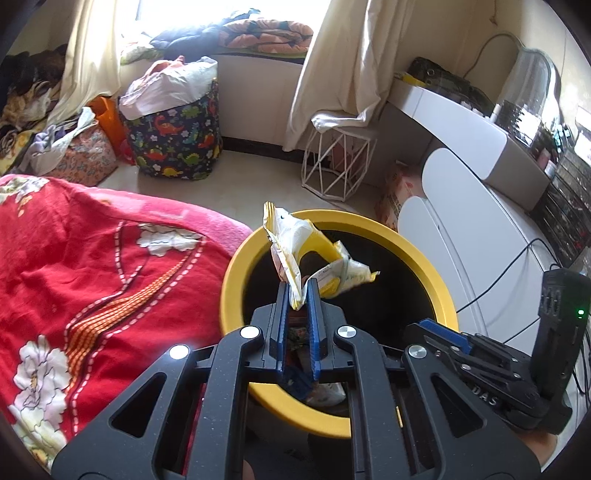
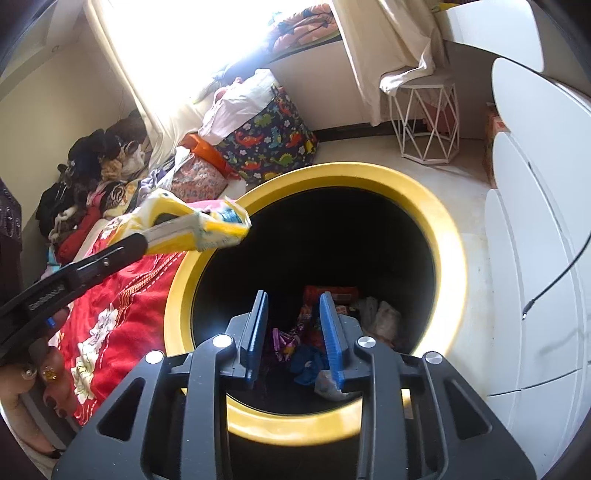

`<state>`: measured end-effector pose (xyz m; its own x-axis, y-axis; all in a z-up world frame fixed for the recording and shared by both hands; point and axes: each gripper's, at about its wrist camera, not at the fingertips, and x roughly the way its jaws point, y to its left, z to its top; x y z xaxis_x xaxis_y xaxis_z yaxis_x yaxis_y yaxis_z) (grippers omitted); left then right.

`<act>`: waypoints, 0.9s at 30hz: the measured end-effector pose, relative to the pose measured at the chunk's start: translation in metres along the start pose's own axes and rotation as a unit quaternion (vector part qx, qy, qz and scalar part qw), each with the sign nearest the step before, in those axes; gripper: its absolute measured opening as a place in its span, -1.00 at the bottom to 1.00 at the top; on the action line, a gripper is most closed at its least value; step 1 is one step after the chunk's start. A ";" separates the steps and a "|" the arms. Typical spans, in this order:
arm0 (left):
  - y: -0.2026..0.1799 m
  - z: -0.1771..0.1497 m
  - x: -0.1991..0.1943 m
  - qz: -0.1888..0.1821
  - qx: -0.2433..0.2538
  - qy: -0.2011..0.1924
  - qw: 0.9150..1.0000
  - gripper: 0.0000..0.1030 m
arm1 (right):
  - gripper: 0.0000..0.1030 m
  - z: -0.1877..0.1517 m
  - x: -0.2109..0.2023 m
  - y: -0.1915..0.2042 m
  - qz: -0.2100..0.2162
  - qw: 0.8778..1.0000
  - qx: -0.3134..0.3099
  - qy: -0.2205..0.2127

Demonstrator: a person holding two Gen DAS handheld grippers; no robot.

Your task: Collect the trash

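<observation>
Home bedroom, red floral bedspread near left, curtained window far, dinosaur-print laundry bag, white cabinets right

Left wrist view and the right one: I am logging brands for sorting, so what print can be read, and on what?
"DAS": on the right gripper body.
Yellow wrapper in the left gripper: print too blurred.
Wrappers in the yellow bin: unreadable.
</observation>
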<state>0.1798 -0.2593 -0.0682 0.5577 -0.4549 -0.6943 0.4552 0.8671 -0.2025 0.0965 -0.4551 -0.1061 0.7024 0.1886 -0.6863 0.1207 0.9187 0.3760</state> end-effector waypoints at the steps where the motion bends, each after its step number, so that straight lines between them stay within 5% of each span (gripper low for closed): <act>1: -0.002 0.000 0.001 -0.001 0.002 0.001 1.000 -0.87 | -0.37 0.000 -0.005 -0.003 -0.002 1.000 0.003 -0.006; 8: -0.015 0.003 0.006 -0.009 0.013 0.005 1.000 -0.79 | 0.14 -0.001 -0.032 -0.017 -0.020 0.999 0.017 -0.041; 20: 0.004 -0.004 -0.020 0.013 -0.008 -0.006 1.000 0.16 | 0.61 -0.002 -0.050 -0.010 -0.044 0.997 0.010 -0.069; 27: 0.023 -0.009 -0.042 0.029 -0.020 -0.015 0.999 0.56 | 0.66 -0.001 -0.052 0.006 -0.042 0.996 -0.001 -0.075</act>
<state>0.1605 -0.2185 -0.0498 0.6028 -0.4097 -0.6847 0.3939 0.8990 -0.1912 0.0600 -0.4596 -0.0687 0.7873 0.0578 -0.6138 0.1815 0.9298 0.3203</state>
